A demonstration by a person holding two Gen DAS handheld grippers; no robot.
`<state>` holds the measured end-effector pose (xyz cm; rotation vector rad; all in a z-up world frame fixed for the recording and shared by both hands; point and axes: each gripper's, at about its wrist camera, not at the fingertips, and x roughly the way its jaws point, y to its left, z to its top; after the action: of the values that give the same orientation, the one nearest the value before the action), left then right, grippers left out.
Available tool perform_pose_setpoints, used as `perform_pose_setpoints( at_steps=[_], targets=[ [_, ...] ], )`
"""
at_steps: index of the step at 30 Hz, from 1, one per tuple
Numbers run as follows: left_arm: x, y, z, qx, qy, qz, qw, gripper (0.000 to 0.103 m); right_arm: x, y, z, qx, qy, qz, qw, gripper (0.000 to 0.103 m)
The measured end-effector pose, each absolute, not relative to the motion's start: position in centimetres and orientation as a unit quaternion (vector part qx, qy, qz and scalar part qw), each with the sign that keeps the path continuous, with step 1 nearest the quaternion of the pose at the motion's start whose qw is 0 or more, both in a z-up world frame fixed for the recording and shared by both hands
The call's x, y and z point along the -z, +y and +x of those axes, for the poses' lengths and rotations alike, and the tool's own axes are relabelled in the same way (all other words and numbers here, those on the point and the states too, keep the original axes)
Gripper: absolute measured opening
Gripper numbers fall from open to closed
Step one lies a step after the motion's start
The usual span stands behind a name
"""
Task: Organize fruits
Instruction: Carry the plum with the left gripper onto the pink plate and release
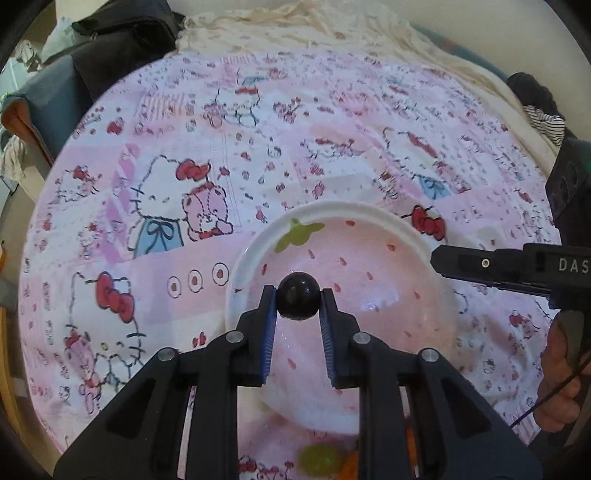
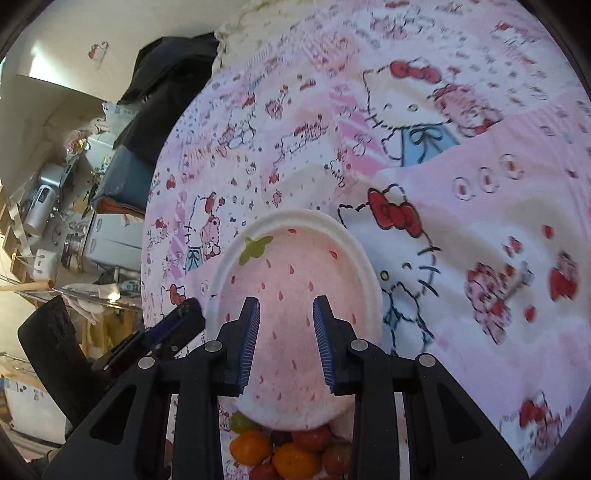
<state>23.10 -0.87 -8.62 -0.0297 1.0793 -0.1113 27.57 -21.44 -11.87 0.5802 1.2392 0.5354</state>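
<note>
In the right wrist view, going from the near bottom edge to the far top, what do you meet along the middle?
Pile of small fruits → right tongs, nothing between the pads → strawberry-pattern plate → cartoon-cat tablecloth → cream knitted cloth at the far edge.

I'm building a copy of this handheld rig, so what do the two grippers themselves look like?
Both the left gripper and the right gripper are matte black plastic, with angular linkage arms joined by round silver pins. Each finger carries a ribbed blue pad on its inner face. In the left wrist view, the right gripper's body shows white letters "DAS" and a thin black cable.
</note>
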Motion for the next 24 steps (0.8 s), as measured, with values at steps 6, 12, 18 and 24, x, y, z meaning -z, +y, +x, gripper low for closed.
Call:
perform_pose_setpoints(
  at_steps=[6, 12, 18, 24],
  targets=[
    [10.7, -1.2, 25.0, 0.049, 0.533, -0.011, 0.844, 0.020, 14.2, -20.8, 29.8, -0.241, 0.590, 0.283, 0.717, 0.035],
    [12.1, -1.5, 26.1, 0.052, 0.546, -0.019, 0.836, 0.021, 15.1, -20.1, 30.5, -0.235, 0.600, 0.274, 0.714, 0.037],
    [12.2, -1.9, 26.6, 0.052, 0.546, -0.014, 0.836, 0.022, 14.3, -20.9, 30.7, -0.241, 0.591, 0.296, 0.711, 0.069],
    [11.0, -1.6, 26.2, 0.049, 0.547, -0.020, 0.836, 0.066, 12.0, -23.3, 30.0, -0.230, 0.573, 0.288, 0.732, 0.069]
  ],
)
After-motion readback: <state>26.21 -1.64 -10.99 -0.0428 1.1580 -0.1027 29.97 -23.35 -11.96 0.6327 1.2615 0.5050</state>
